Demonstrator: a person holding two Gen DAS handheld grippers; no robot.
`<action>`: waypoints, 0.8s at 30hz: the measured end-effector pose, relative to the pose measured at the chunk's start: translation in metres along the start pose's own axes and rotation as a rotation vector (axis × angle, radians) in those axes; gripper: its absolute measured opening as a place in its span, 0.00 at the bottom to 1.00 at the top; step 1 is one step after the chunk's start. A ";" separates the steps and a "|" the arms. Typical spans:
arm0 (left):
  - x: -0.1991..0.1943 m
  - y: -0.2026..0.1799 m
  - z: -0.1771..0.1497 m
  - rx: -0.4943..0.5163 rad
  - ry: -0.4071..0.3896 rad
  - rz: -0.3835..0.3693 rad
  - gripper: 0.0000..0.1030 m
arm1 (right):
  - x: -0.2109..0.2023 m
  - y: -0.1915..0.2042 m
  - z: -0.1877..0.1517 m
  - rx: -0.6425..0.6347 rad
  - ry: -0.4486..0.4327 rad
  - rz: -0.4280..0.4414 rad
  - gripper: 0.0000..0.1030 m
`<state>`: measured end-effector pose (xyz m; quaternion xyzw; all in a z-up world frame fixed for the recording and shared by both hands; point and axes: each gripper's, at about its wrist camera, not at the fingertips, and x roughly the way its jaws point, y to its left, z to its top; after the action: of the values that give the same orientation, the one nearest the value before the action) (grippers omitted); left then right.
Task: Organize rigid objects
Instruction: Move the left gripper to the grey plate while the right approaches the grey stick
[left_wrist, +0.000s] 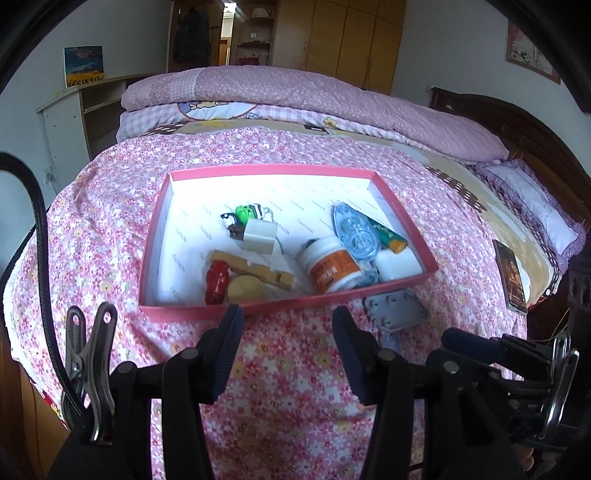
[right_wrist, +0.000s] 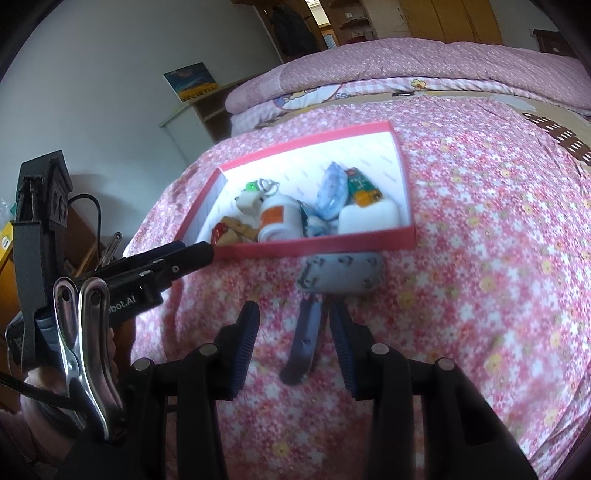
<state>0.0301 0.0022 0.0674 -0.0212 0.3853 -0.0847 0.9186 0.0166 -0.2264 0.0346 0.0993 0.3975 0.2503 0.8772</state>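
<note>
A pink shallow box (left_wrist: 255, 307) (right_wrist: 317, 245) lies on the flowered bedspread. It holds a white pill bottle (left_wrist: 332, 267) (right_wrist: 279, 219), a wooden clip (left_wrist: 255, 267), a red toy (left_wrist: 215, 282), a white charger cube (left_wrist: 259, 236), a green keychain (left_wrist: 245, 212), a blue tape dispenser (left_wrist: 354, 230) (right_wrist: 332, 192), a green-orange lighter (left_wrist: 388, 234) (right_wrist: 362, 186) and a white case (right_wrist: 369, 219). A grey tool with a blue handle (right_wrist: 340, 275) (left_wrist: 395, 310) lies in front of the box. My right gripper (right_wrist: 293, 328) is open around the blue handle (right_wrist: 306, 332). My left gripper (left_wrist: 286, 332) is open and empty just before the box.
A folded pink quilt (left_wrist: 295, 92) lies at the far side of the bed. A dark phone (left_wrist: 511, 275) lies at the right edge near a pillow (left_wrist: 528, 199). A shelf (left_wrist: 85, 110) stands at the left wall. The bed edge drops off at the left.
</note>
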 end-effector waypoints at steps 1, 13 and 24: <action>0.000 0.000 -0.001 0.000 0.002 -0.001 0.51 | -0.001 -0.001 -0.001 0.001 0.001 -0.003 0.40; 0.002 0.000 -0.013 -0.004 0.026 -0.013 0.51 | 0.003 -0.002 -0.019 -0.030 0.041 -0.054 0.46; 0.006 0.007 -0.021 -0.020 0.043 -0.014 0.51 | 0.028 0.012 -0.020 -0.077 0.096 -0.079 0.47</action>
<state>0.0204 0.0091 0.0481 -0.0311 0.4058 -0.0877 0.9092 0.0130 -0.2021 0.0077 0.0374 0.4329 0.2350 0.8695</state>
